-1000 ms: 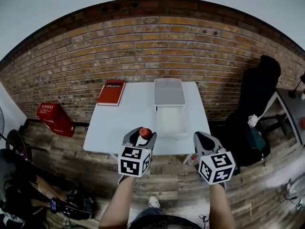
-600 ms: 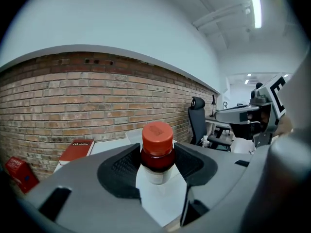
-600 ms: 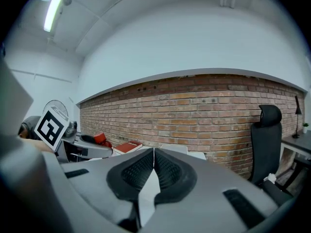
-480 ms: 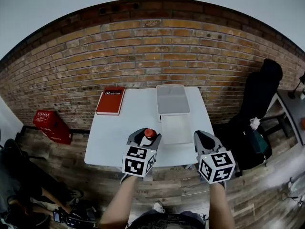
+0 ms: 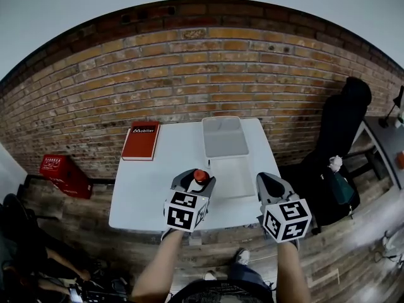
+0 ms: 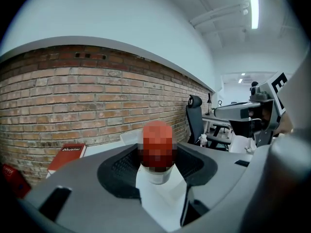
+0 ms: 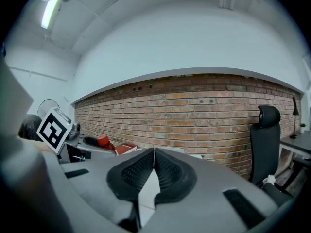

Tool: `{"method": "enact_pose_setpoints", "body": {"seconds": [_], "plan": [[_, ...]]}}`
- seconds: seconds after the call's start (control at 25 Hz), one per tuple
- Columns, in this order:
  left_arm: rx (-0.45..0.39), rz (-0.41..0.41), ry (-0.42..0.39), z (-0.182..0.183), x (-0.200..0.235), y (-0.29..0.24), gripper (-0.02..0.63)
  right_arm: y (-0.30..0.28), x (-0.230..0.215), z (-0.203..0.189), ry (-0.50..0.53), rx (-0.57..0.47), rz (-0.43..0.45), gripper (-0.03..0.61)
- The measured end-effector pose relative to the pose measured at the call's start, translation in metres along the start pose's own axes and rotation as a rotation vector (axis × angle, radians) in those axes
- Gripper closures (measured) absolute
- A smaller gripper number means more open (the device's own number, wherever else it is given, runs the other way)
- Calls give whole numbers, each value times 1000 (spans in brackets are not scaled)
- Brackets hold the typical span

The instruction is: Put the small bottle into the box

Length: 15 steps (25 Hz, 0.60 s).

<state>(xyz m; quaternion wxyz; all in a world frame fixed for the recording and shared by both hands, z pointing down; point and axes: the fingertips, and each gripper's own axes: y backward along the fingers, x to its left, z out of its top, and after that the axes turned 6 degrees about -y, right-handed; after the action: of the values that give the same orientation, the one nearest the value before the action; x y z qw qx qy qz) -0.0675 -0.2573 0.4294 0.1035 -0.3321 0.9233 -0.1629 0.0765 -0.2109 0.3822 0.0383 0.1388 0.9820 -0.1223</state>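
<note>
My left gripper [image 5: 197, 177] is shut on a small bottle [image 5: 201, 175] with a red cap; it hangs over the near part of the white table [image 5: 145, 182]. In the left gripper view the small bottle [image 6: 157, 152] sits between the jaws, its cap blurred, its white body below. The clear plastic box [image 5: 231, 175] stands just right of it, with its lid [image 5: 224, 136] lying beyond it. My right gripper [image 5: 269, 184] is shut and empty over the table's near right corner; its jaws [image 7: 153, 165] meet in the right gripper view.
A red book [image 5: 141, 140] lies at the table's far left. A red crate [image 5: 60, 174] stands on the wooden floor by the brick wall. A black office chair [image 5: 341, 125] and a desk are to the right. The person's shoes show below.
The left gripper with the bottle has shifted a little forward and right, toward the box. The view has drifted slightly; the right gripper has kept its place.
</note>
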Motion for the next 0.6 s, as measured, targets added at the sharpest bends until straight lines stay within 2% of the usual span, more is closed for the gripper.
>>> {"method": "enact_pose_setpoints", "body": {"seconds": [0.6], "plan": [[76, -27, -11, -11, -8, -87, 380, -51, -45, 2, 9, 16, 59, 557]]}}
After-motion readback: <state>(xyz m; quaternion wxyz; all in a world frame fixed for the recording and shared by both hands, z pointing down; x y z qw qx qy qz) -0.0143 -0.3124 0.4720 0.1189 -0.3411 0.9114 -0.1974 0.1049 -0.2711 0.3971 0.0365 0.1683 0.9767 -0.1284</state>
